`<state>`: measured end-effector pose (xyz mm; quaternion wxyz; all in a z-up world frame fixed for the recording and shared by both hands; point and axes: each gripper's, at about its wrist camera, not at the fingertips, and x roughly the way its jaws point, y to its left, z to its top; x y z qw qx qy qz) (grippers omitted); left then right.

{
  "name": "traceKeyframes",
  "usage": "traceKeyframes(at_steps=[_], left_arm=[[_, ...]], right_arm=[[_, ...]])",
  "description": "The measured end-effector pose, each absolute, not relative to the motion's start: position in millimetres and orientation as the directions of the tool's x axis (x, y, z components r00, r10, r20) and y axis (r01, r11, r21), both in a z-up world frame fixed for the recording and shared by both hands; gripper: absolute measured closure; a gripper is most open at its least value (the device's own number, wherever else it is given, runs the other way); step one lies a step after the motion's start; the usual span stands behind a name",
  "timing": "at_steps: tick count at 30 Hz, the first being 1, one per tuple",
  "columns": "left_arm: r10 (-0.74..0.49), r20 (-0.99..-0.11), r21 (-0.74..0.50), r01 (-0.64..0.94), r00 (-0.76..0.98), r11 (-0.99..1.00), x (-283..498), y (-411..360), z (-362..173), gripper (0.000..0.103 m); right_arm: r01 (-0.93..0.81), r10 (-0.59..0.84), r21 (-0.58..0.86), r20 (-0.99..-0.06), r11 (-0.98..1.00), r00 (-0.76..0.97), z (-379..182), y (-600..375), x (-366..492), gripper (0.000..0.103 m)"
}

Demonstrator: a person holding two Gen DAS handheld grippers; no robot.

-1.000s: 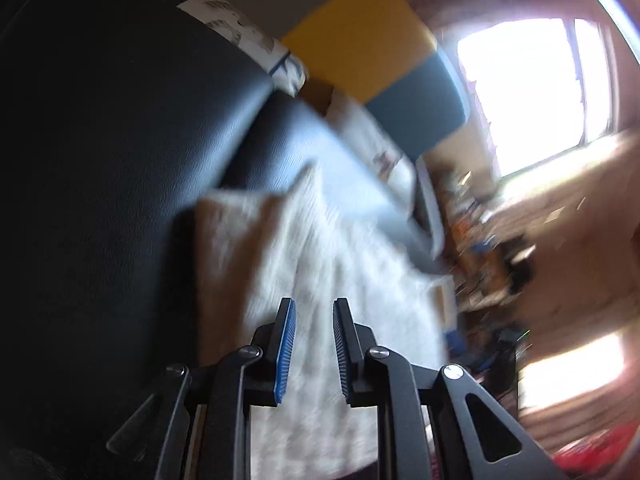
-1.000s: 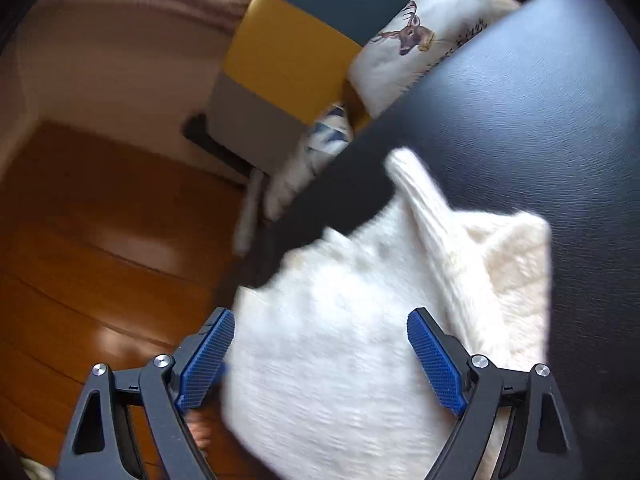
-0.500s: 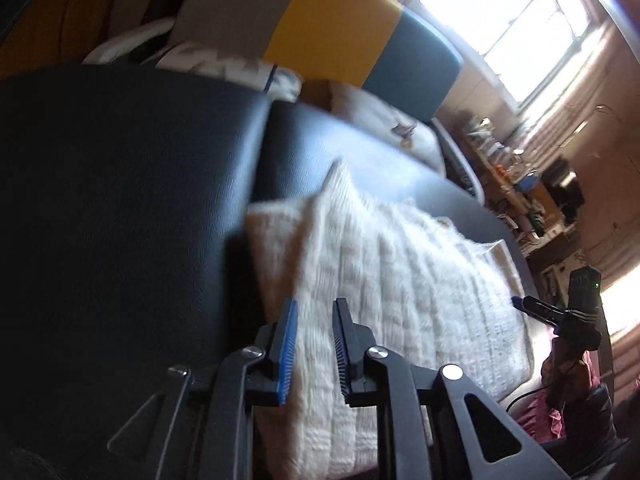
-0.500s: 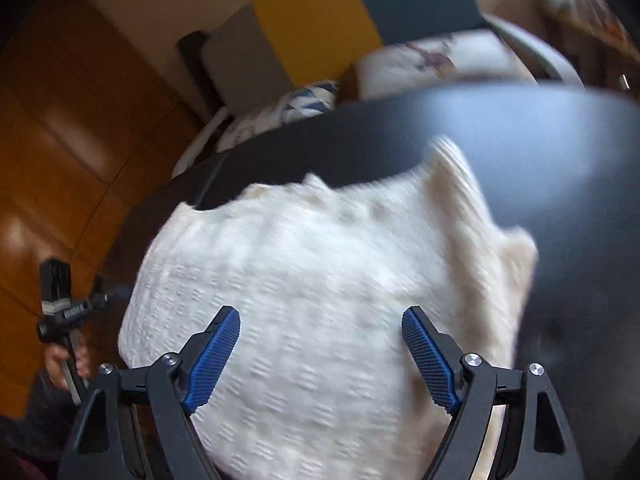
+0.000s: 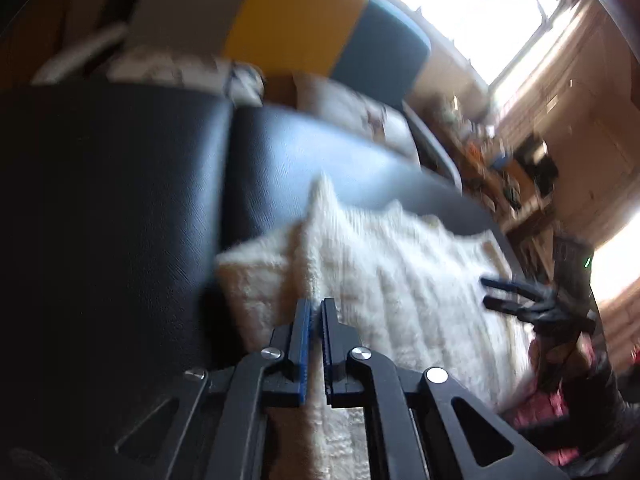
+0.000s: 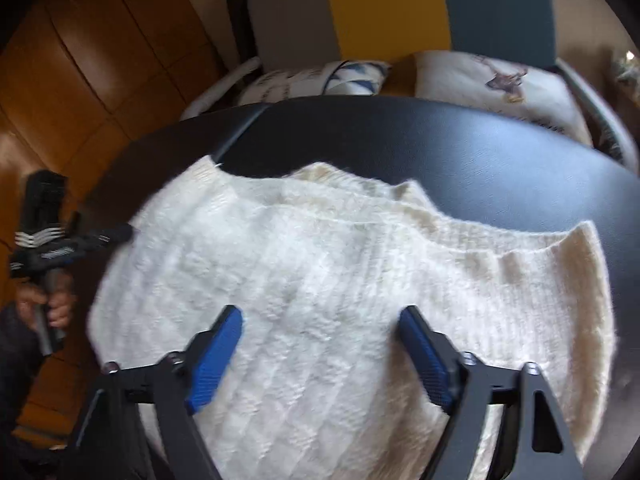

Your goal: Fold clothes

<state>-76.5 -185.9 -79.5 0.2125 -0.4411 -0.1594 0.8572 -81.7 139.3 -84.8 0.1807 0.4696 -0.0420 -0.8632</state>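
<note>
A cream knitted sweater point(image 6: 328, 280) lies spread on a black leather surface point(image 6: 440, 140); it also shows in the left wrist view point(image 5: 400, 272). My left gripper point(image 5: 314, 308) is shut on a raised ridge of the sweater at its left edge. My right gripper point(image 6: 320, 320) is open and empty, its blue pads point(image 6: 216, 356) spread wide just above the middle of the sweater. The left gripper shows at the sweater's left edge in the right wrist view point(image 6: 104, 236), and the right gripper shows at its right edge in the left wrist view point(image 5: 500, 292).
Behind the black surface point(image 5: 120, 220) stands a chair with grey, yellow and teal back panels point(image 6: 384, 4) and printed cushions point(image 6: 492, 80). A wooden floor point(image 6: 80, 60) lies to the left. A bright window point(image 5: 472, 4) and cluttered shelves point(image 5: 500, 168) are to the right.
My left gripper's jaws have closed from a narrow gap onto the sweater's ridge. My right gripper stays open and has swung to face the sweater squarely from the front.
</note>
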Motion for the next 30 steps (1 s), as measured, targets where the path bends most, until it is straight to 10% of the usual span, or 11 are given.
traceKeyframes(at_steps=[7, 14, 25, 27, 28, 30], left_arm=[[0.319, -0.797, -0.306, -0.112, -0.513, -0.945, -69, -181, -98, 0.101], [0.501, -0.674, -0.363, -0.348, -0.543, -0.864, -70, -133, -26, 0.086], [0.412, -0.862, -0.259, -0.442, -0.295, -0.859, -115, -55, -84, 0.081], [0.402, -0.873, -0.25, -0.452, -0.278, -0.856, -115, -49, -93, 0.08], [0.402, -0.871, -0.243, -0.463, -0.282, -0.852, -114, -46, -96, 0.081], [0.404, -0.866, -0.228, -0.487, -0.294, -0.843, -114, -42, -102, 0.09]], right_arm=[[0.214, -0.387, 0.323, -0.765, -0.922, -0.515, -99, 152, -80, 0.035], [0.199, -0.395, 0.346, -0.714, -0.917, -0.578, -76, 178, -63, 0.035], [0.233, -0.326, 0.24, -0.811, -0.942, -0.486, -90, 164, -111, 0.036], [0.241, -0.301, 0.208, -0.831, -0.948, -0.467, -99, 155, -116, 0.055], [0.25, -0.285, 0.184, -0.837, -0.951, -0.468, -102, 150, -115, 0.084], [0.258, -0.255, 0.143, -0.839, -0.956, -0.481, -105, 144, -113, 0.093]])
